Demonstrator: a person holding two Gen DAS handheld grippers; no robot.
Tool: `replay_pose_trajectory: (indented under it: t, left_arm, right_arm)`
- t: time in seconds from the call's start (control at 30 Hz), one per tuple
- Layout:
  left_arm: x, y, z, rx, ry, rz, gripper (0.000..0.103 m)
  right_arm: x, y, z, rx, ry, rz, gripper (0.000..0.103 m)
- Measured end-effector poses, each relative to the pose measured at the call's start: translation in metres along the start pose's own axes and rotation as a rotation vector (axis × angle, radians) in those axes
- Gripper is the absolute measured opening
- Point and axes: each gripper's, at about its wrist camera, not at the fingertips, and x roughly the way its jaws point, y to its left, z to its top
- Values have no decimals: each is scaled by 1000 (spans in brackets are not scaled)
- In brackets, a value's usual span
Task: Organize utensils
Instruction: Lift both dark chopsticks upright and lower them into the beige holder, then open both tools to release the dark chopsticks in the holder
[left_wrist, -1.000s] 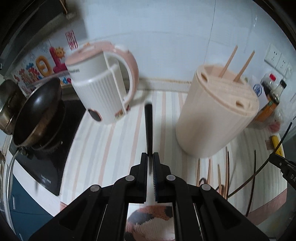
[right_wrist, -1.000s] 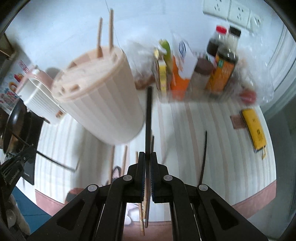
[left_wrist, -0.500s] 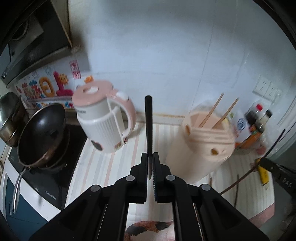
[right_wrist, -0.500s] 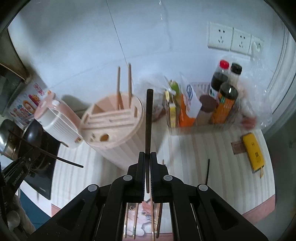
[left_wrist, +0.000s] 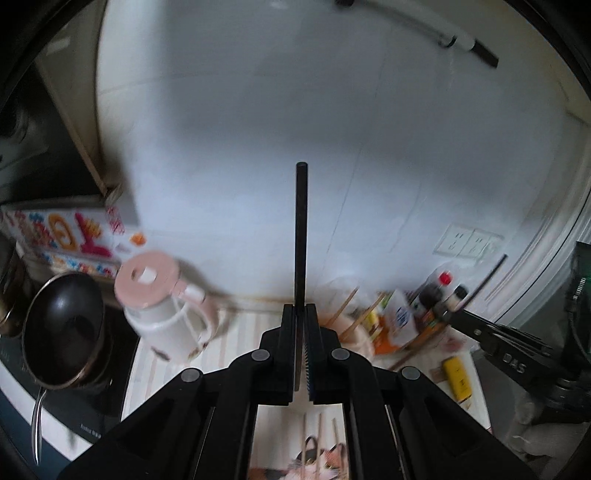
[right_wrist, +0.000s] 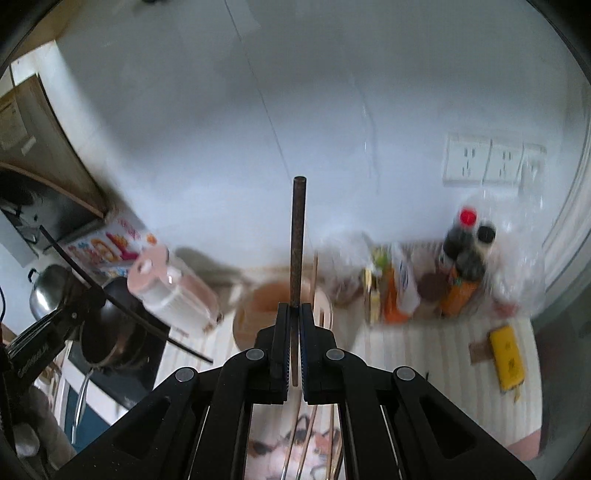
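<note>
Left wrist view shows the left gripper (left_wrist: 302, 314) with its fingers (left_wrist: 289, 325) pinching a black chopstick (left_wrist: 301, 229). That stick points straight out, up past the white wall. Below it is the striped table (left_wrist: 240, 325). A pink and white kettle (left_wrist: 162, 306) stands on the table next to a black pan (left_wrist: 62, 328) on the stove. Just right of the fingers, the pink holder (left_wrist: 354, 332) is partly hidden, with two wooden sticks (left_wrist: 349, 304) poking out of it. More wooden sticks lie on the table near the bottom edge. The other gripper shows at the right, holding its own thin dark stick.

Right wrist view shows the right gripper (right_wrist: 294, 314) with its fingers (right_wrist: 308, 325) pinching a dark brown chopstick (right_wrist: 298, 240). It also points straight out. The pink holder (right_wrist: 258, 310) sits right behind the fingers. Sauce bottles (right_wrist: 465, 258) and packets stand together at the right by the wall, and a yellow thing (right_wrist: 506, 356) lies on the table near them. All of it looks blurry.
</note>
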Motion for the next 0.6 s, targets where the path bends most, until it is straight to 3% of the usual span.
replay_pose_trajectory:
  t: [0.13, 0.33, 0.6]
  left_arm:
    - [10, -9, 23, 6, -14, -19, 2]
    - [58, -11, 40, -19, 30, -29, 1]
    - [130, -3, 32, -45, 145, -22, 0]
  right_arm:
    - [3, -2, 31, 12, -41, -9, 5]
    - [31, -5, 56, 41, -48, -24, 5]
    - [90, -12, 62, 65, 38, -52, 5]
